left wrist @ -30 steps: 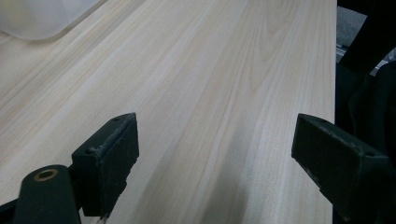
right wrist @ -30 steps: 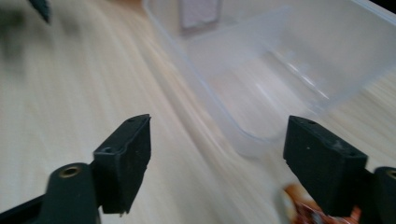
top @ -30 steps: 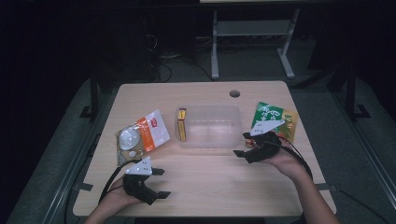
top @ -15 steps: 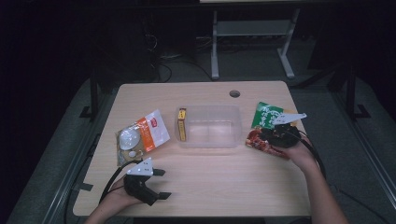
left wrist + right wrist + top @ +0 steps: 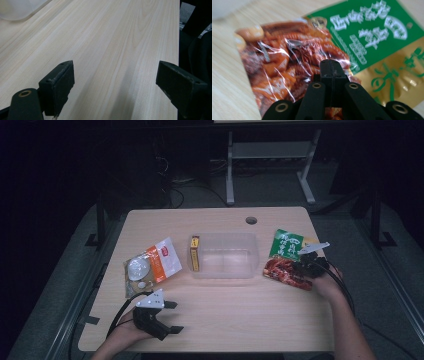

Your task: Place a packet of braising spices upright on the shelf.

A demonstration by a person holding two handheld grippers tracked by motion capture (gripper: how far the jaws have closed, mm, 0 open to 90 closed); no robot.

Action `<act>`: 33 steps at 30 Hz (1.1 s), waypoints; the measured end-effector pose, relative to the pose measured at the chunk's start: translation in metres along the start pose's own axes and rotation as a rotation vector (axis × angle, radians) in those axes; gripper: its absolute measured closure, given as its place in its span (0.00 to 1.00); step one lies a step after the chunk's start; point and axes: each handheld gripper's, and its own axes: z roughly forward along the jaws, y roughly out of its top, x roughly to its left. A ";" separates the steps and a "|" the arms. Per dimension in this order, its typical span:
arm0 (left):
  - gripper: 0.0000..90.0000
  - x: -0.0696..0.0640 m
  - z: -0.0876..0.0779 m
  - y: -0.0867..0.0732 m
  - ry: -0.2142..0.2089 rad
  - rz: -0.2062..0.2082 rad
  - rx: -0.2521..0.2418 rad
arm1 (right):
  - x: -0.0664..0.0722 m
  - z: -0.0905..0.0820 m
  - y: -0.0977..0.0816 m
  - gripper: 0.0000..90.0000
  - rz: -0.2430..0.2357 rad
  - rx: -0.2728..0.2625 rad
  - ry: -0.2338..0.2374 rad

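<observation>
1. From the high view I see the whole bench [image 5: 220, 320]: my right gripper [image 5: 306, 268] sits at the bench's right edge on the green and red snack pouch [image 5: 286, 257], and my left gripper [image 5: 172, 316] rests near the front left corner.
2. That view also gives me the clear tub [image 5: 225, 255] at the middle of the bench, a narrow yellow box [image 5: 194, 253] standing against its left wall, and an orange and white packet [image 5: 150, 265] further toward the left edge.
3. My right gripper view brings the pouch [image 5: 312, 50] close: a clear window over reddish-brown food and a green panel with white lettering, lying flat on the wood.
4. There my right gripper [image 5: 332, 72] has its jaws clenched tight together, having just been closing, with their tips over the pouch's clear window; whether any film is pinched between them I cannot tell.
5. My left gripper view shows my left gripper [image 5: 115, 85] released, jaws wide apart over bare wood, with a corner of the tub [image 5: 17, 8] at the top left.
6. The pouch lies directly under my right gripper, near the tub's right wall, well apart from my left gripper.
</observation>
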 end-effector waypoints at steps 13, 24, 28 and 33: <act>0.16 -0.001 0.001 0.000 -0.002 0.002 0.013 | 0.008 0.005 0.006 1.00 -0.034 0.102 0.004; 0.16 -0.001 0.002 0.000 -0.003 -0.002 0.014 | 0.025 -0.003 0.002 1.00 -0.060 0.120 0.045; 0.16 -0.001 0.002 0.000 -0.002 -0.002 0.015 | 0.037 -0.008 -0.003 1.00 -0.094 0.122 0.055; 0.16 -0.001 0.002 0.000 -0.002 -0.002 0.016 | 0.047 -0.013 -0.006 1.00 -0.129 0.128 0.060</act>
